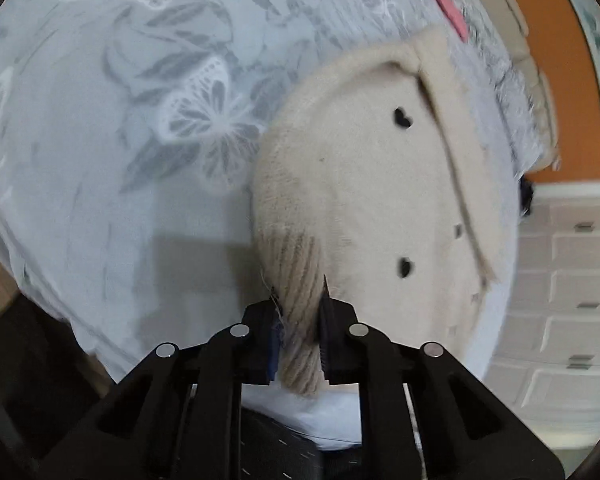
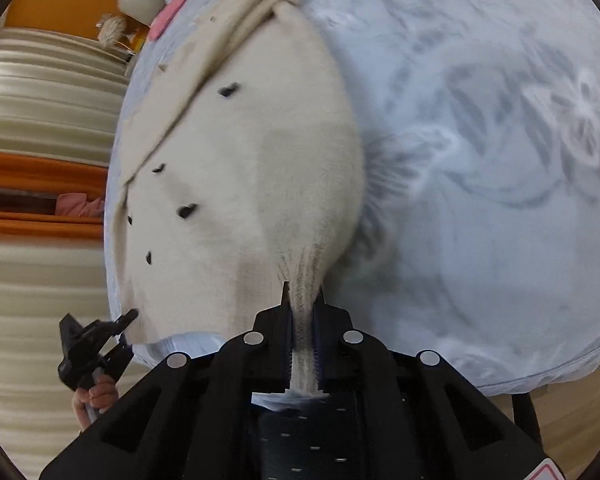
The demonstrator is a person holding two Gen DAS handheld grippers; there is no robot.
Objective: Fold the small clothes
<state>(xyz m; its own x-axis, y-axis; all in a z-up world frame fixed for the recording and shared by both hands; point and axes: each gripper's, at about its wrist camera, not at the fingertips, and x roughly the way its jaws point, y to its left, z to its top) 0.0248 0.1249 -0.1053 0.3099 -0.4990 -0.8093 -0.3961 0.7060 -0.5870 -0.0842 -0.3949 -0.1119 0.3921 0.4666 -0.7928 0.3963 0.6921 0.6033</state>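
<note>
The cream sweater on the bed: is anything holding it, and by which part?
Yes, both. The left hand-held gripper pinches the ribbed hem of the cream sweater, and the right hand-held gripper pinches ribbed edge too.

A small cream knit cardigan [image 1: 372, 184] with black heart-shaped buttons [image 1: 402, 117] lies flat on the butterfly-print sheet [image 1: 120, 160]. Its ribbed cuffs [image 2: 306, 280] hang past the sheet's near edge

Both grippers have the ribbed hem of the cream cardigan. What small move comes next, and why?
Probably carry the ribbed hem forward over the cream cardigan toward its collar. The left gripper and right gripper each pinch a hem corner, and the body lies flat on the butterfly-print sheet, unfolded.
</note>
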